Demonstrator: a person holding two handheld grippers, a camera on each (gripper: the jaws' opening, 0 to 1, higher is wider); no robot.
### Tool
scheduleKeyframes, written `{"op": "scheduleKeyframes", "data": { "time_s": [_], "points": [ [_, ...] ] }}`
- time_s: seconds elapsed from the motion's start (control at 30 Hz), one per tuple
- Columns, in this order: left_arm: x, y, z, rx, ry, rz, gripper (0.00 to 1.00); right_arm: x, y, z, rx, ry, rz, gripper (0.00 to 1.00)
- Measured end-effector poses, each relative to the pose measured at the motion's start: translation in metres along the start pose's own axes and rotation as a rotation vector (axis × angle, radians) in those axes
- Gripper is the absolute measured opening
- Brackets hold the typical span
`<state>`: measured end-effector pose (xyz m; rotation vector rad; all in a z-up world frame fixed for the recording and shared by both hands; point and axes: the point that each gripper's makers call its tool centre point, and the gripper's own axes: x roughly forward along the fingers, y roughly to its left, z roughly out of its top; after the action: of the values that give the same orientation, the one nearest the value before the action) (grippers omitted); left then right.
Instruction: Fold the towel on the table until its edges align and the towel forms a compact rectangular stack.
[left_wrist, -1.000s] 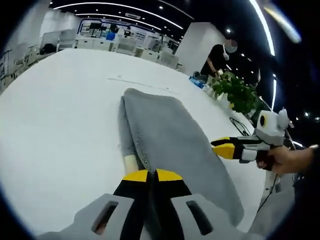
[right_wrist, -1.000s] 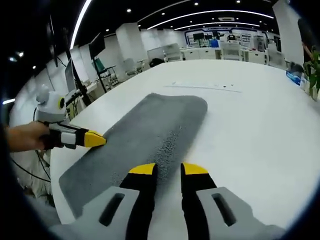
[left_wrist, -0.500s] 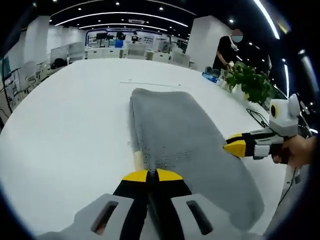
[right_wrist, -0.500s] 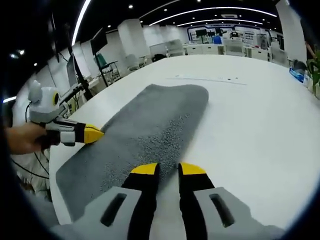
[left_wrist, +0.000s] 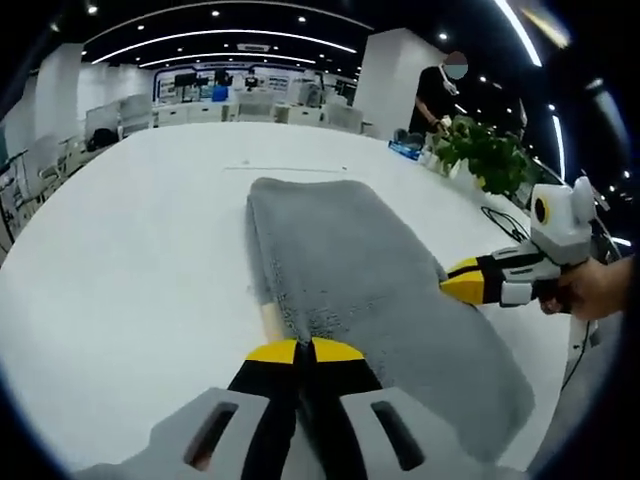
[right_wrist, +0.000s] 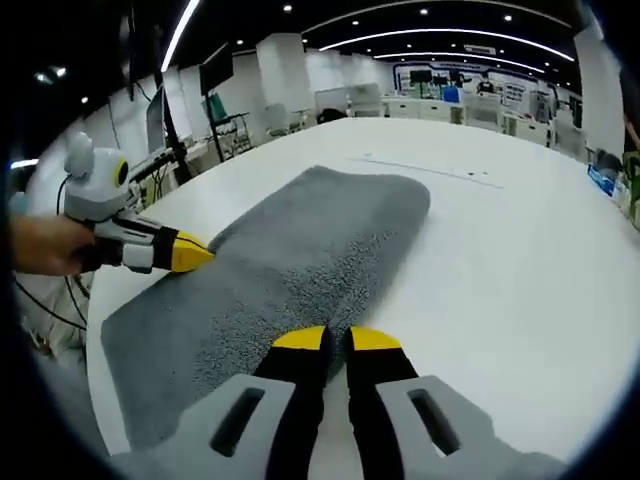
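**Both grippers at the long edges of the folded towel**

In the left gripper view, we see the left gripper (left_wrist: 303, 350), yellow-tipped, with its jaws closed on the near edge of the grey fluffy towel (left_wrist: 365, 270). The towel lies folded lengthwise on the round white table (left_wrist: 120, 250). To its right, our right gripper (left_wrist: 462, 283) meets the opposite edge.

In the right gripper view, the towel (right_wrist: 300, 260) stretches away; the right gripper (right_wrist: 336, 340) has its jaws nearly together at the edge, though we cannot tell whether fabric is pinched.
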<state>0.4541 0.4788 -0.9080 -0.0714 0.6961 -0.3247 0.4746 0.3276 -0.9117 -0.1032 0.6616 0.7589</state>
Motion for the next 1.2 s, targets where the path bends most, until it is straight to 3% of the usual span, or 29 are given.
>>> {"op": "scheduleKeyframes", "data": {
  "time_s": [0.1,0.37,0.5,0.77,0.87,1.0,1.1,1.2],
  "points": [
    [0.002,-0.012,-0.001,-0.014,0.02,-0.06,0.03,-0.007,-0.007,-0.003,-0.09,0.011,-0.019,0.04],
    [0.012,-0.049,-0.001,0.068,0.026,-0.088,0.03,-0.039,-0.027,-0.023,-0.063,0.006,-0.054,0.04],
    [0.017,-0.075,-0.003,0.125,0.046,-0.132,0.03,-0.058,-0.042,-0.034,-0.048,0.014,-0.079,0.04],
    [0.017,-0.115,-0.013,0.117,0.047,-0.179,0.03,-0.087,-0.059,-0.053,-0.026,0.022,-0.099,0.04],
    [0.016,-0.124,-0.017,0.124,0.046,-0.199,0.03,-0.094,-0.062,-0.058,-0.016,0.009,-0.116,0.04],
    [0.013,-0.127,-0.019,0.123,0.037,-0.202,0.03,-0.097,-0.062,-0.061,0.062,-0.029,-0.148,0.04],
    [0.015,-0.123,-0.018,0.005,0.04,-0.221,0.03,-0.097,-0.062,-0.06,0.069,-0.029,-0.144,0.04],
    [0.014,-0.125,-0.017,0.039,0.047,-0.22,0.03,-0.096,-0.062,-0.059,0.04,-0.014,-0.142,0.04]
  ]
}}
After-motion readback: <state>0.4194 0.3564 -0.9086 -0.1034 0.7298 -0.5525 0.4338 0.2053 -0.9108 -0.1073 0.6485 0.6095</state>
